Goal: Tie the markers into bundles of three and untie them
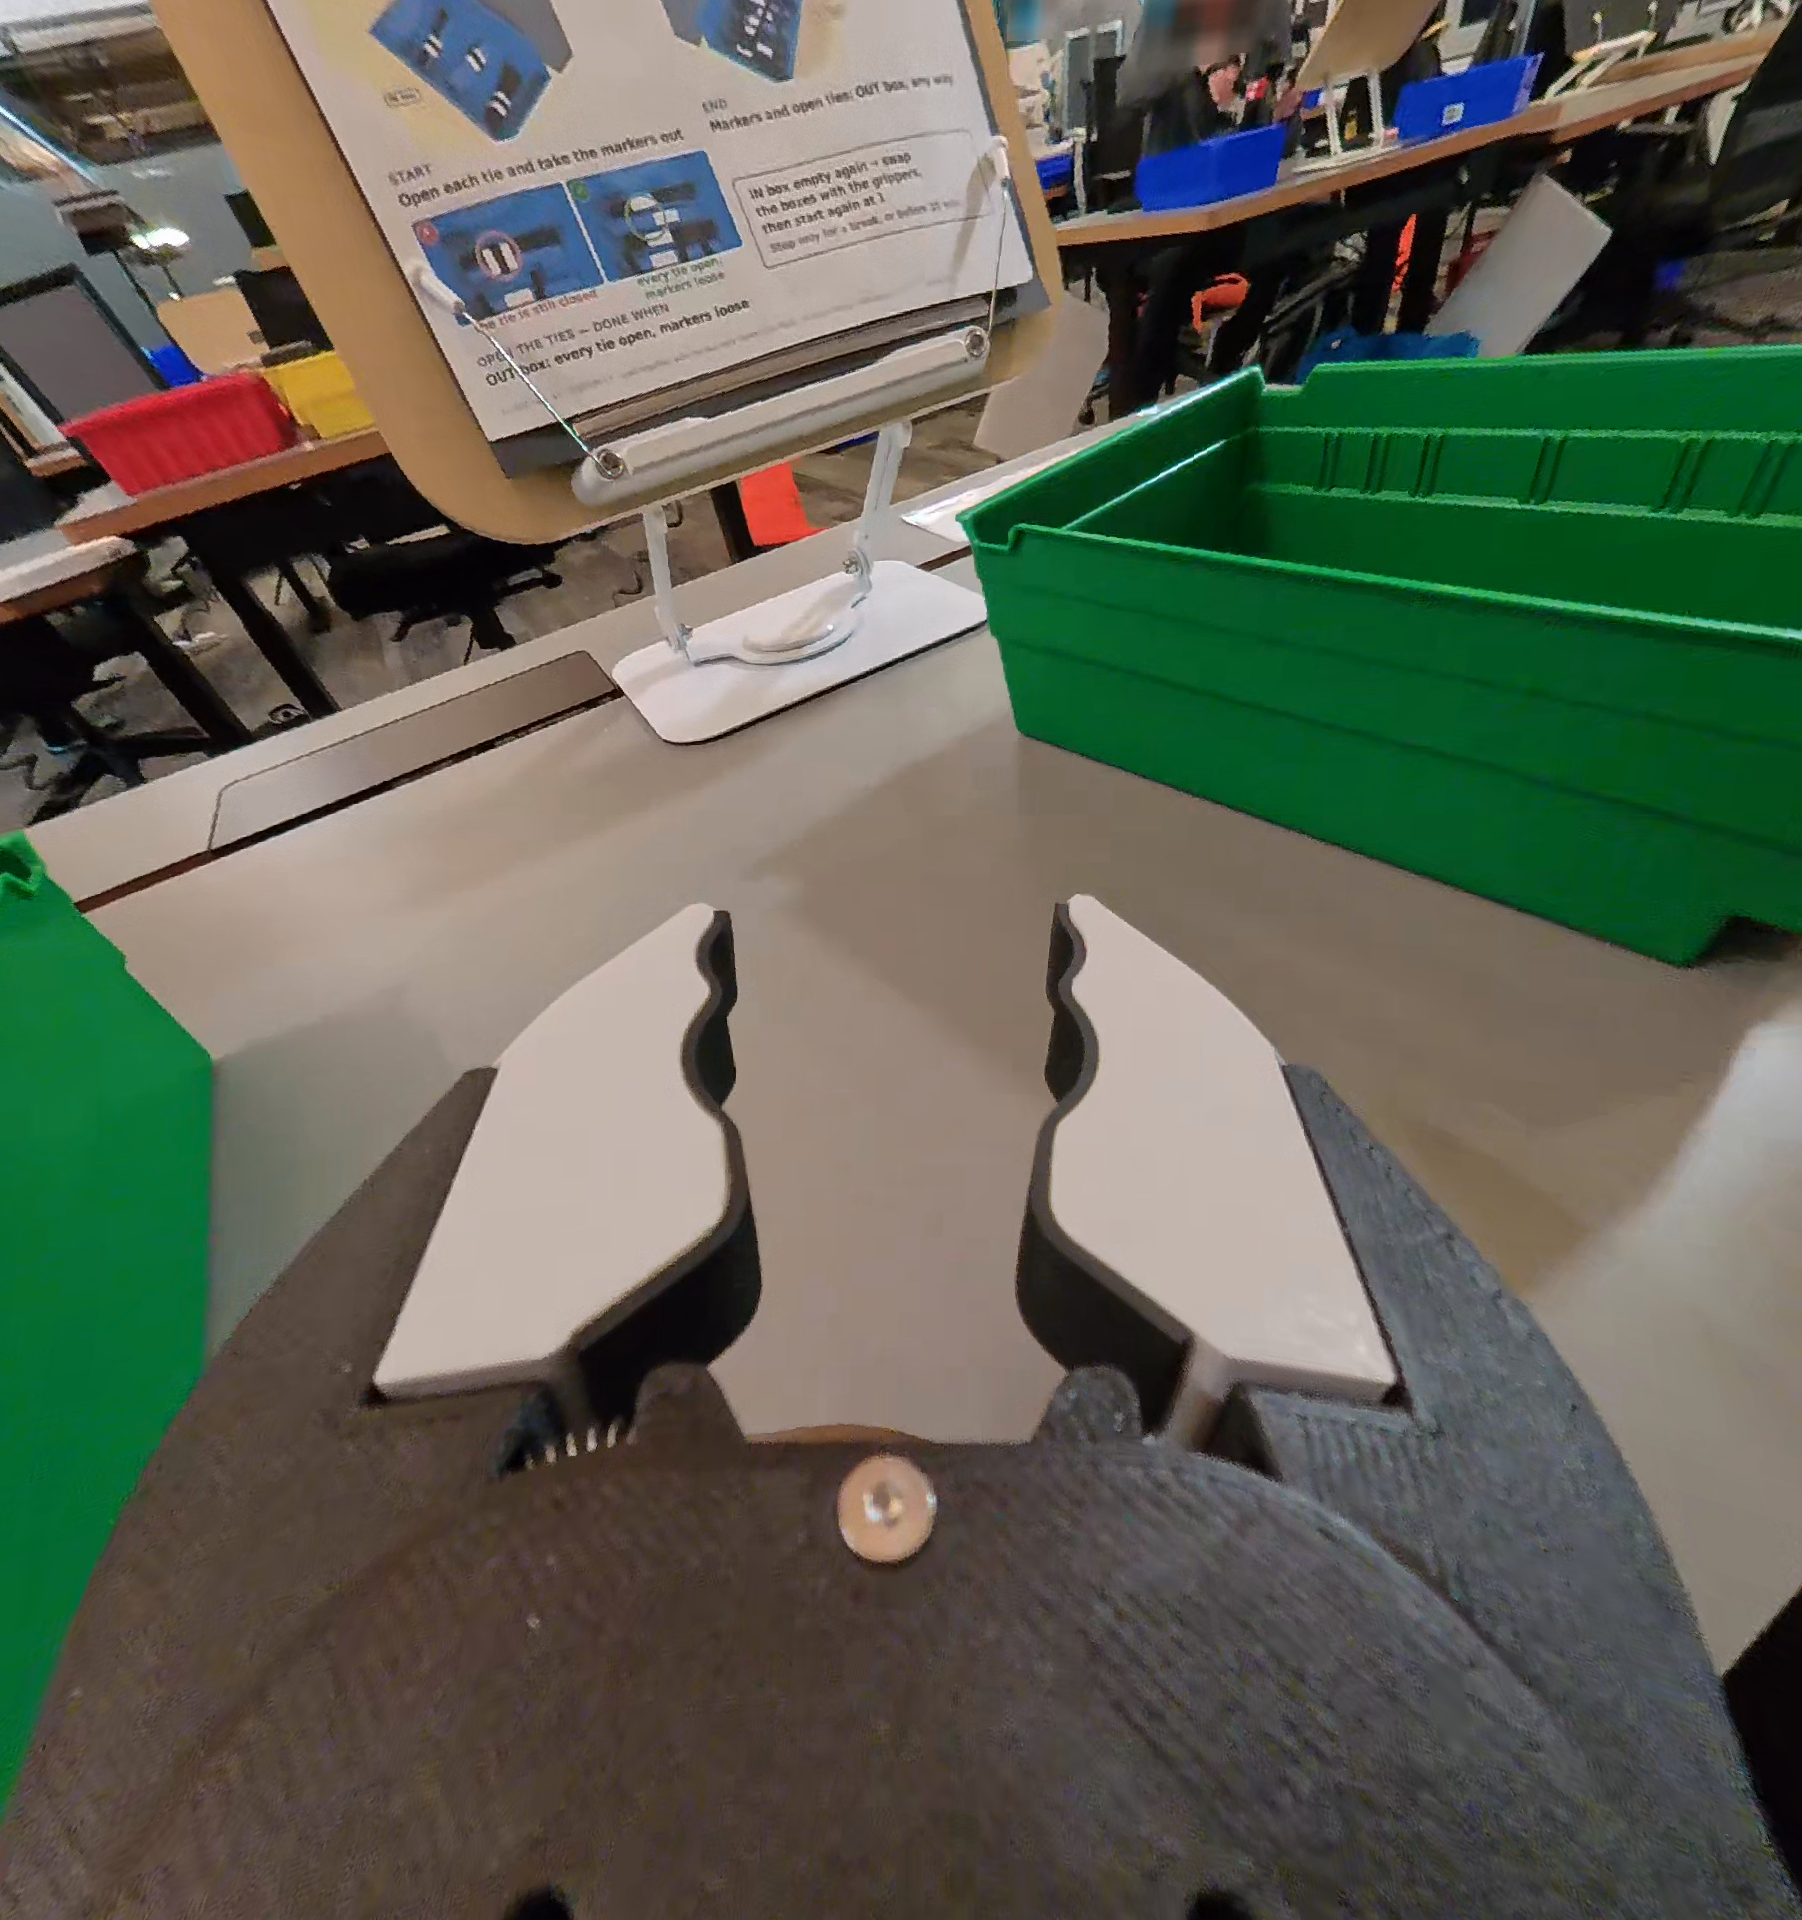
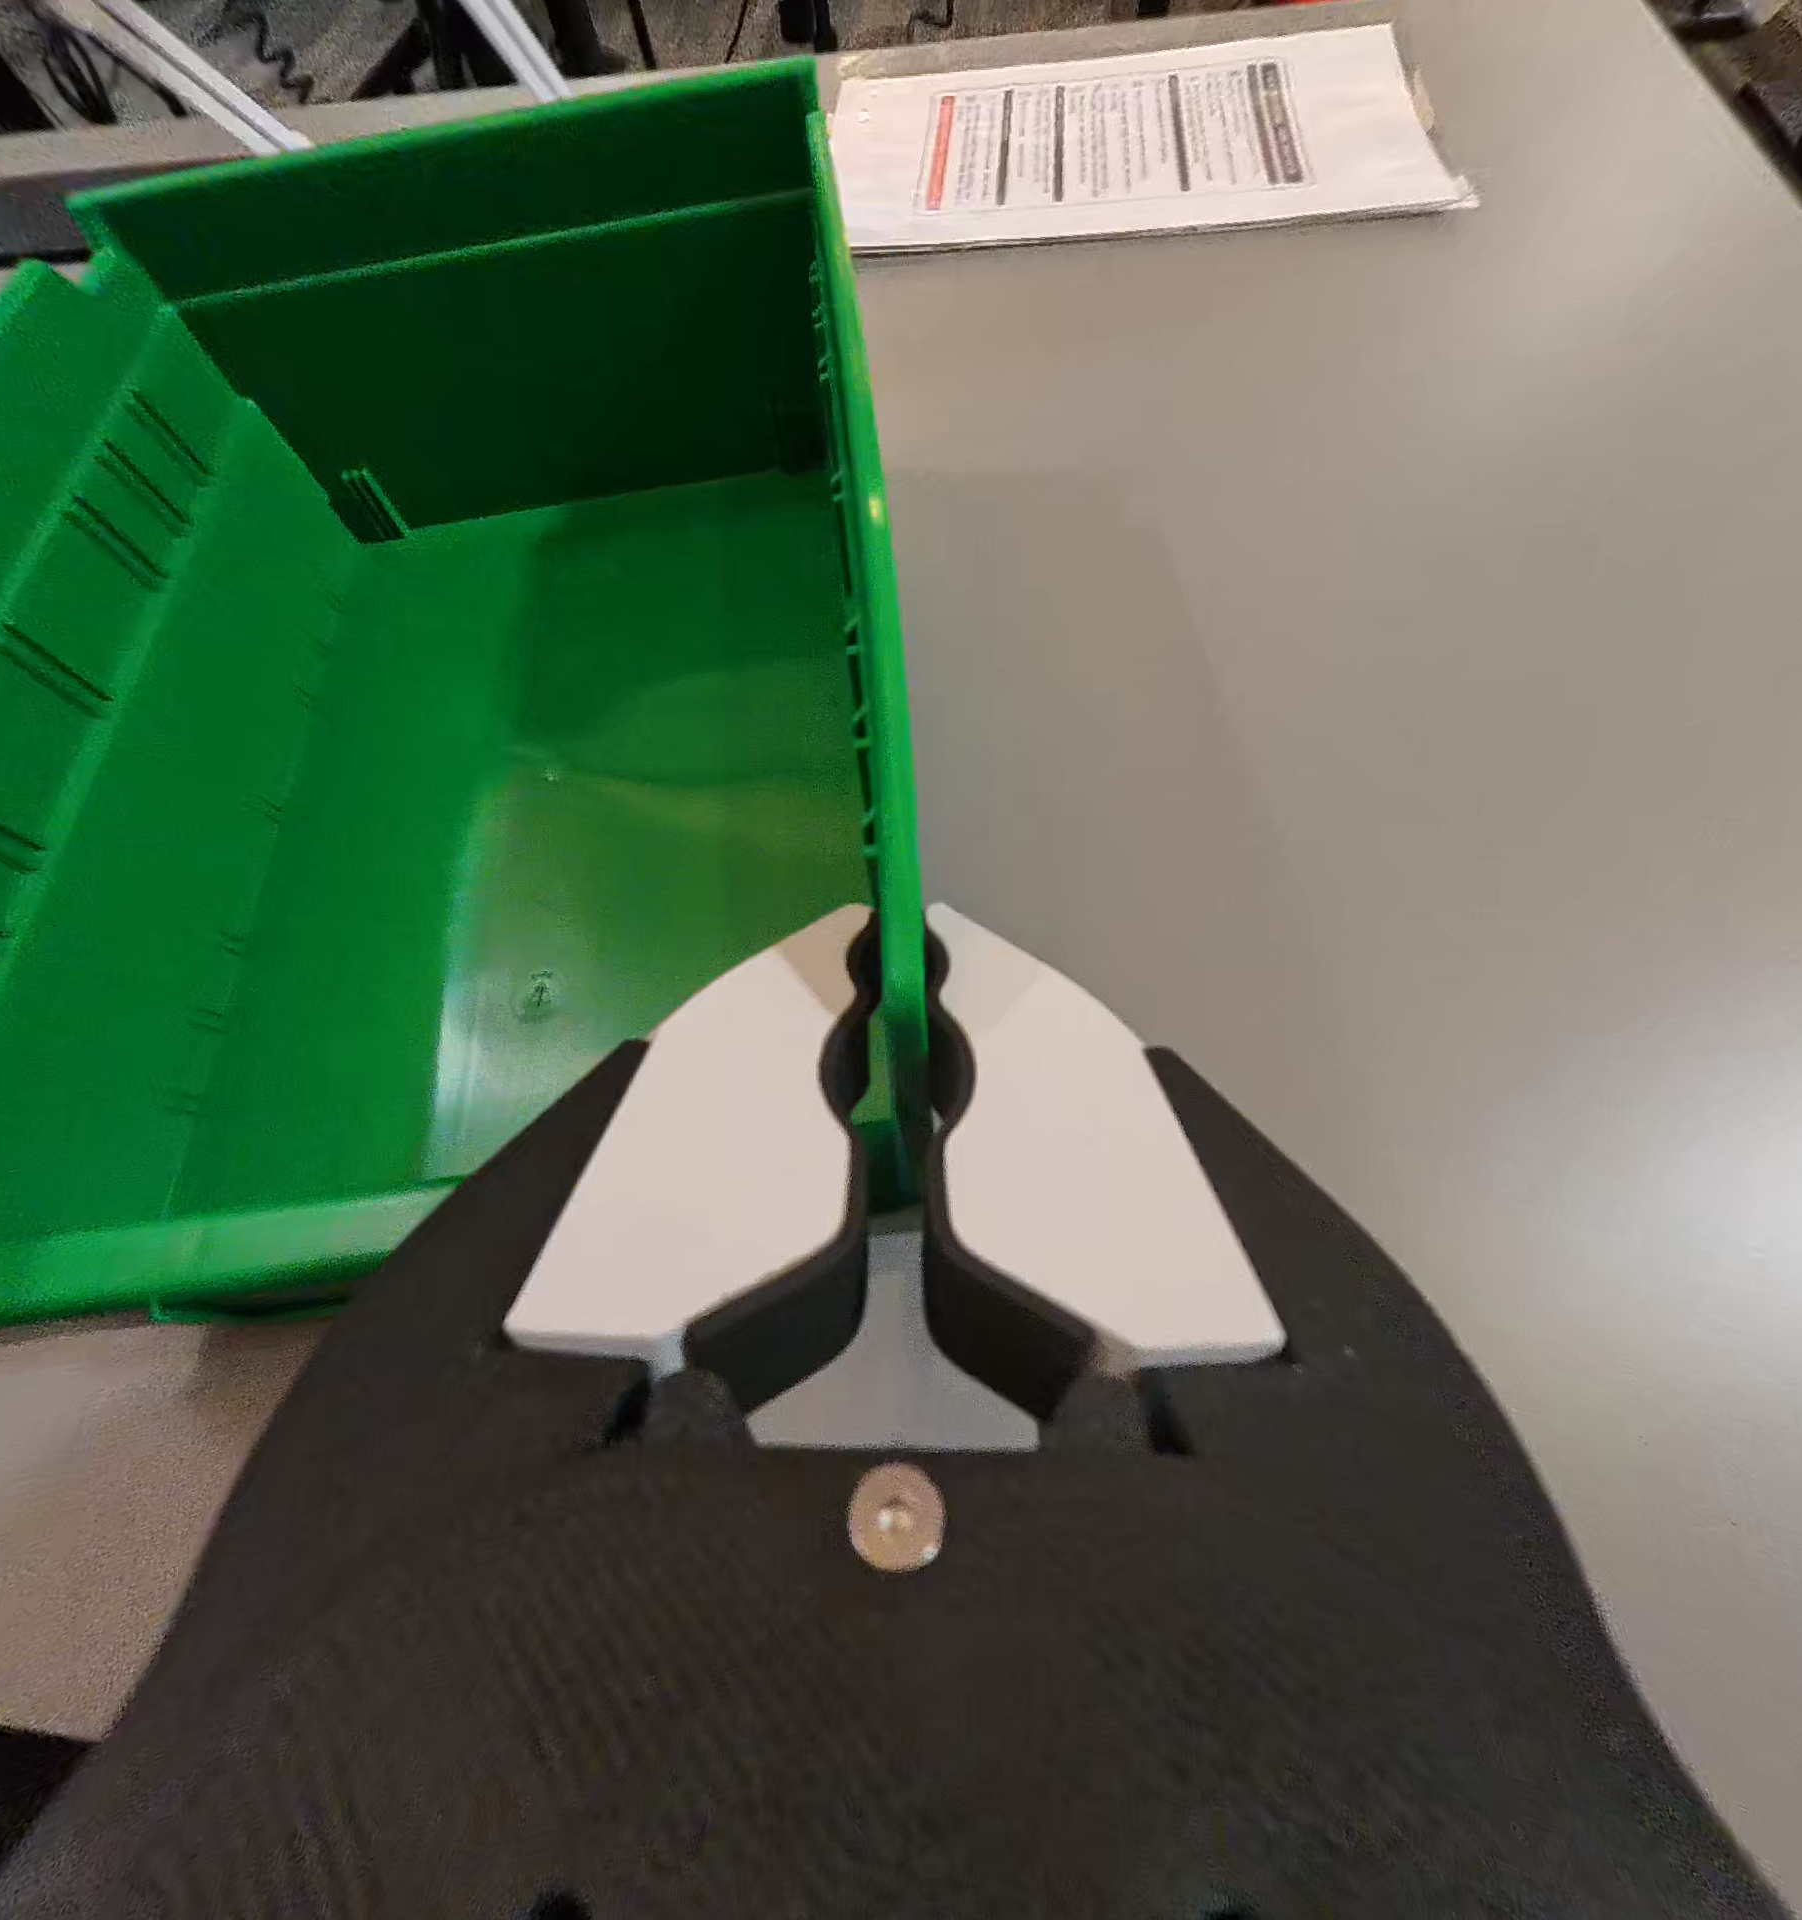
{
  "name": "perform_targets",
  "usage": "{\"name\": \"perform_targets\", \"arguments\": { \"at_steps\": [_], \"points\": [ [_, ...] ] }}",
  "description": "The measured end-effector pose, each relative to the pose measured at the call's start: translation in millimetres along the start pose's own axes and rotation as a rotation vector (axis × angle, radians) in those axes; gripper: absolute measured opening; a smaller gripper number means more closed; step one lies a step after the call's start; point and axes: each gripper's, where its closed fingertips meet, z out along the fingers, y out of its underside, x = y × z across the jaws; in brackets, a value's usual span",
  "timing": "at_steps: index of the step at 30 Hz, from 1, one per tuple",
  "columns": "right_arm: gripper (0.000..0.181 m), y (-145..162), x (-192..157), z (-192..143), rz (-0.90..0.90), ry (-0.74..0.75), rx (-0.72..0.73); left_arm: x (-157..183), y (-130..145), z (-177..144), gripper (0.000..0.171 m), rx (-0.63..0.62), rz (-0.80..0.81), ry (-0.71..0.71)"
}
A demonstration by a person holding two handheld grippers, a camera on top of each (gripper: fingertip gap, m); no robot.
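My right gripper (image 2: 897,925) is shut on the right side wall of a green plastic bin (image 2: 881,727); both pads press on the wall near the bin's front corner. The bin has nothing in it and stands on the grey table (image 2: 1344,727). My left gripper (image 1: 892,914) is open and holds nothing, low over the grey table (image 1: 876,810). The same green bin (image 1: 1396,644) shows to its right in the left wrist view. Another green bin (image 1: 55,1195) stands close at its left edge.
A document stand with an instruction sheet (image 1: 668,208) stands on a white base (image 1: 803,655) ahead of the left gripper. A printed sheet in a sleeve (image 2: 1136,145) lies on the table beyond the bin. Other tables with coloured bins stand behind.
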Motion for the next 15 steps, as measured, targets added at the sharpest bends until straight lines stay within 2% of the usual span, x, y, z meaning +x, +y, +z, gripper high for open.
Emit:
{"name": "perform_targets", "arguments": {
  "at_steps": [2, 5, 10, 13, 15],
  "points": [
    [0.006, -5.8, 21.8, -1.8, 0.096, -0.015, 0.023, -1.1, 1.9, -1.0, 0.058, -0.009, -0.012, 0.017],
    [0.006, 4.0, 69.3, -14.4, 0.188, 0.039, 0.032, 2.3, 6.9, 0.8, 0.057, -0.035, -0.006, 0.045],
    [0.003, 10.7, 141.1, -42.4, 0.089, 0.19, 0.086, 9.2, 17.0, 15.9, 0.055, -0.061, 0.141, 0.06],
    [0.009, 9.4, 151.3, -45.1, 0.112, 0.193, 0.172, 6.9, 20.6, 30.5, 0.054, -0.045, 0.112, 0.083],
    [0.011, 7.6, 150.4, -42.4, 0.1, 0.19, 0.182, 1.1, 18.6, 36.0, 0.054, -0.017, -0.017, 0.111]
  ]
}}
